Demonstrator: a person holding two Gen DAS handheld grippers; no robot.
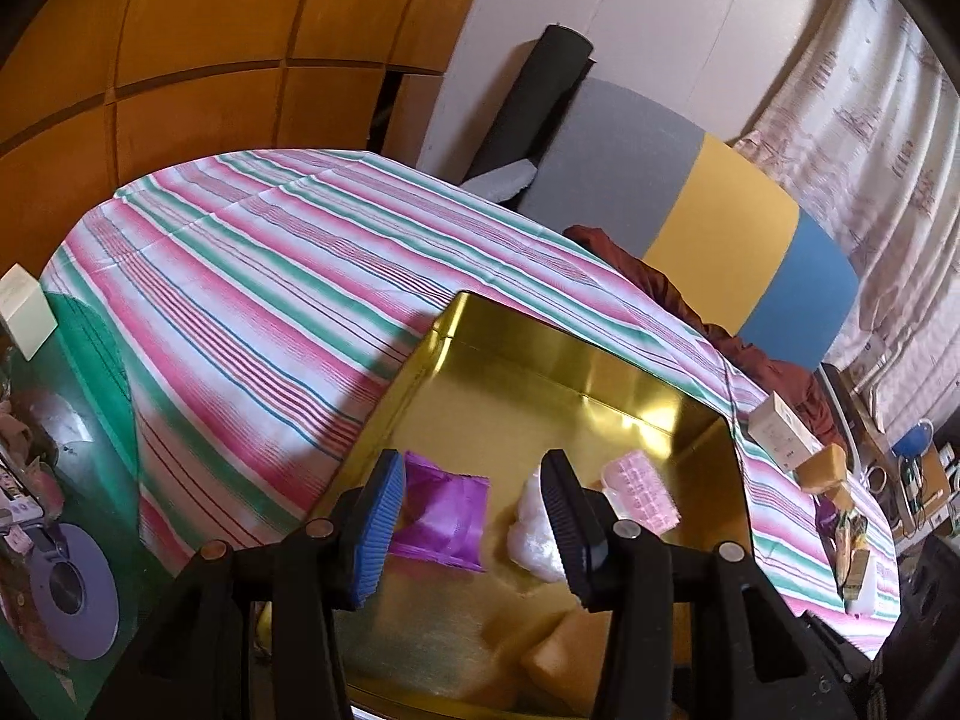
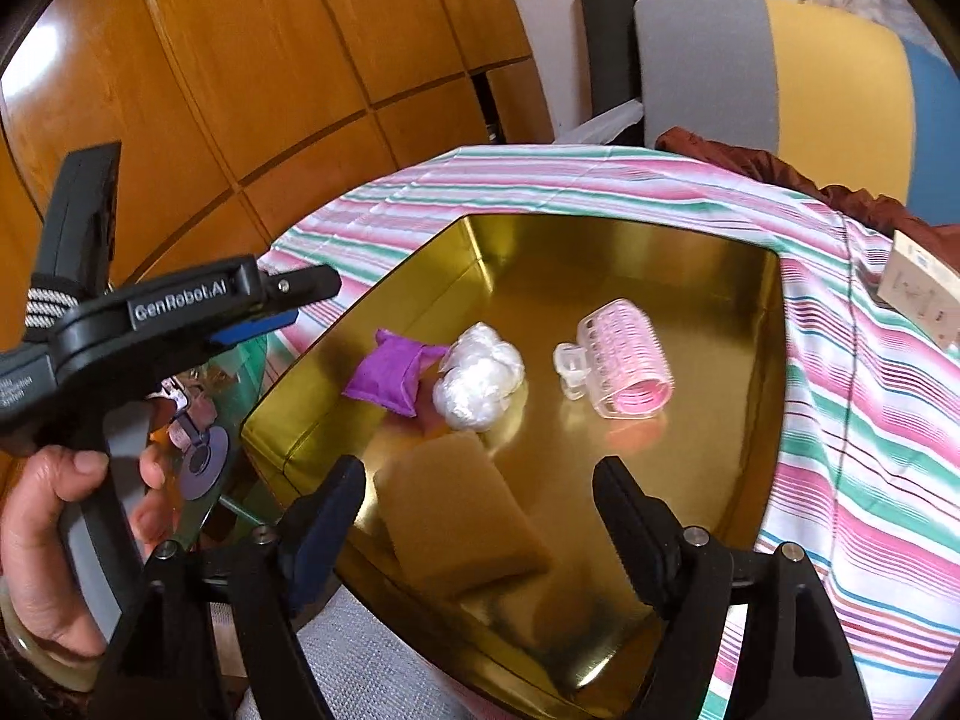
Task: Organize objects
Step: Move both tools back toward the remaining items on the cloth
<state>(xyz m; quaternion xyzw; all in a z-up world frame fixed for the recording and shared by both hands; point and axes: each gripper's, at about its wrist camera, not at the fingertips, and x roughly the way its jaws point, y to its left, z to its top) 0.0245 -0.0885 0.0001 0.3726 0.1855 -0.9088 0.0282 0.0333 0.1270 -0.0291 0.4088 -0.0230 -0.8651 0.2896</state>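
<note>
1. My left gripper (image 1: 474, 516) hangs over the near part of the gold tin (image 1: 600, 360), jaws spread wide with nothing between them.
2. My right gripper (image 2: 480, 516) hovers over the near edge of the same tin (image 2: 750, 420), jaws also apart and holding nothing.
3. From the right wrist I see the left gripper's body (image 2: 174, 306) off to the left of the tin, with the person's hand (image 2: 54, 516) around its handle.
4. Inside the tin lie four things: a purple sachet (image 2: 390, 375), a white crumpled plastic ball (image 2: 480, 375) touching it, a pink hair roller (image 2: 618, 360) with a clear clip, apart to the right, and a tan sponge (image 2: 462, 516) nearest me.
5. In the left view the sachet (image 1: 447, 516) shows between the jaws, the plastic ball (image 1: 534, 534) sits partly behind the right finger, and the roller (image 1: 639, 492) lies beyond it.
6. The tin rests on a striped cloth (image 1: 240, 300) covering the table.
7. On the cloth to the right of the tin I see a white box (image 1: 780, 432) and another tan sponge (image 1: 822, 468) just beside it.
</note>
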